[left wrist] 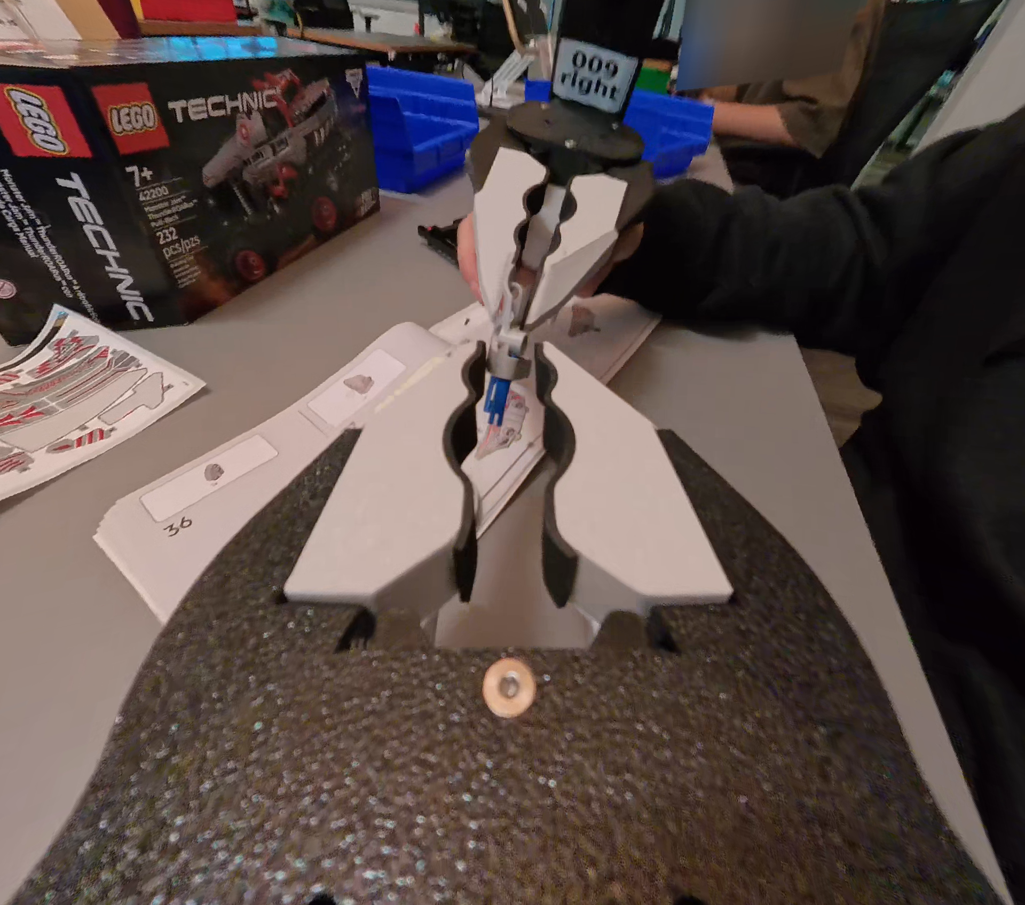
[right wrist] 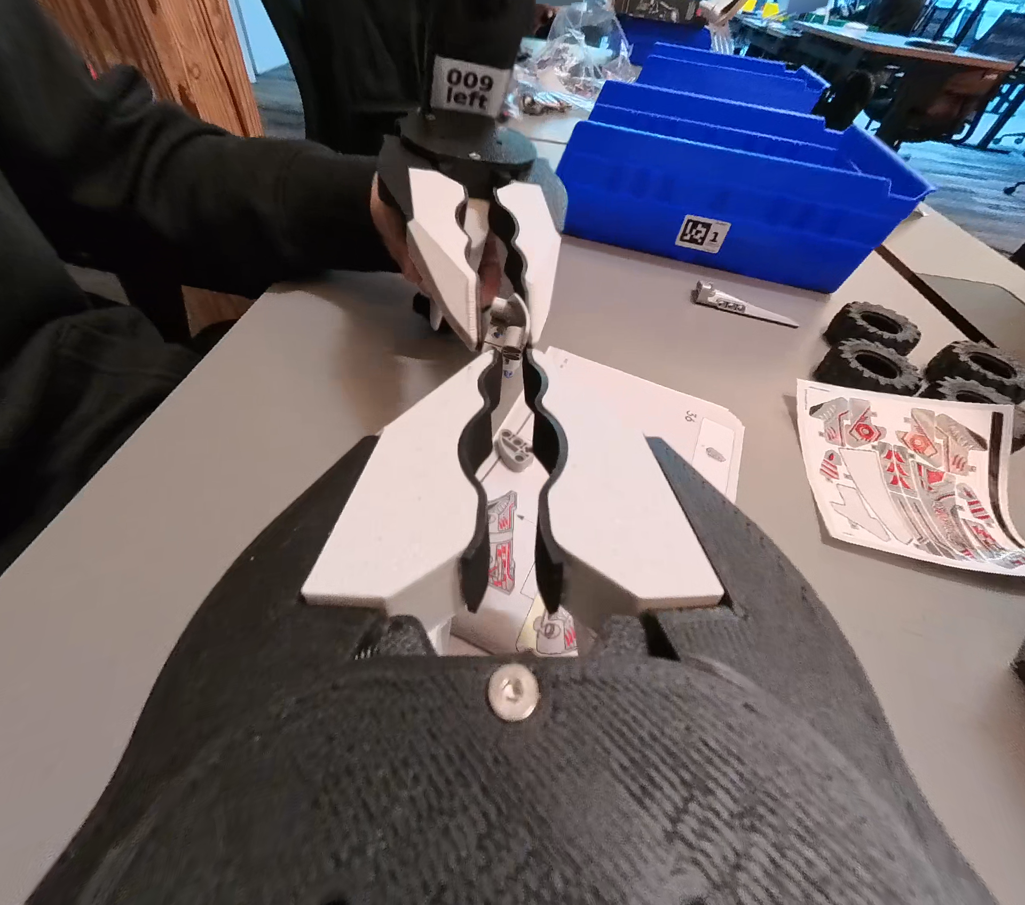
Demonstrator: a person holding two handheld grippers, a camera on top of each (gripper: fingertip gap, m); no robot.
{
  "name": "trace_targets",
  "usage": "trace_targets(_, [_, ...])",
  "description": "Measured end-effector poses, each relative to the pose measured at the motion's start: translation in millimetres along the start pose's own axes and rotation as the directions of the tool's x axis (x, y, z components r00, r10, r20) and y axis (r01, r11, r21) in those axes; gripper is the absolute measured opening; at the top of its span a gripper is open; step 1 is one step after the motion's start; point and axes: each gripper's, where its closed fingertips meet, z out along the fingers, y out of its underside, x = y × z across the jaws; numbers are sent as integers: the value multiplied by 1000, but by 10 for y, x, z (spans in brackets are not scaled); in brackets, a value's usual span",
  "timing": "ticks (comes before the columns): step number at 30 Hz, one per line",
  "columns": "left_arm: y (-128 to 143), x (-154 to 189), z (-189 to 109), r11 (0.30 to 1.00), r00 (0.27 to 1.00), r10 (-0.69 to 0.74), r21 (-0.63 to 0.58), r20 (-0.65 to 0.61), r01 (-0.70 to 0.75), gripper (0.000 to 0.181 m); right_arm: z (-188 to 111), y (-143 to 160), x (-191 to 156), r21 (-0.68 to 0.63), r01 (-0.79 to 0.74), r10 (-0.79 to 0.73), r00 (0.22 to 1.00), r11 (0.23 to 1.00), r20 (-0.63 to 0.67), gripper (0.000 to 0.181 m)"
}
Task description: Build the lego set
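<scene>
Above the open instruction booklet point(left wrist: 260, 468), your left gripper point(left wrist: 506, 362) pinches a grey connector with a blue pin point(left wrist: 495, 398) tip-to-tip against the grey piece point(left wrist: 513, 301) clamped in your right gripper point(right wrist: 507, 358); next, probably align and press.

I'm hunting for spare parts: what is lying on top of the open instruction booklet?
One small grey piece lies on the instruction booklet, seen between the right gripper fingers. Both grippers cover the rest of the page.

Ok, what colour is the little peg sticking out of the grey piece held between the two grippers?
Blue; the small plastic peg shows best in the left wrist view.
</scene>
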Motion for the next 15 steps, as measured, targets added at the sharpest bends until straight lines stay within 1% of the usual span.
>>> trace_targets(2, [97,-2,-7,996,999,45,-77,7,-44,17,16,28,3,-6,1,-1,1000,1000,1,4])
trace_targets(3, [162,-8,-14,990,998,67,-129,10,-65,21,17,42,15,-13,10,-11,1000,1000,-7,0])
trace_targets(5, [286,-62,-45,966,992,125,-233,33,-114,31,8,52,43,-24,37,-38,999,999,-28,0])
trace_targets(6, [304,-99,-56,957,986,158,-256,53,-139,26,12,59,38,-26,40,-41,999,999,-26,0])
trace_targets(7, [308,-125,-59,952,981,181,-264,67,-158,6,27,81,28,-32,33,-33,999,999,-19,0])
trace_targets(8, [332,-139,-55,945,979,193,-282,68,-166,1,36,106,41,-41,25,-26,999,999,-23,0])
trace_targets(11, [430,-166,-45,927,979,195,-337,67,-161,1,51,210,38,-93,34,-35,999,995,-15,0])
trace_targets(15, [534,-207,-48,897,966,243,-399,87,-190,0,92,316,73,-156,37,-45,998,987,-46,0])
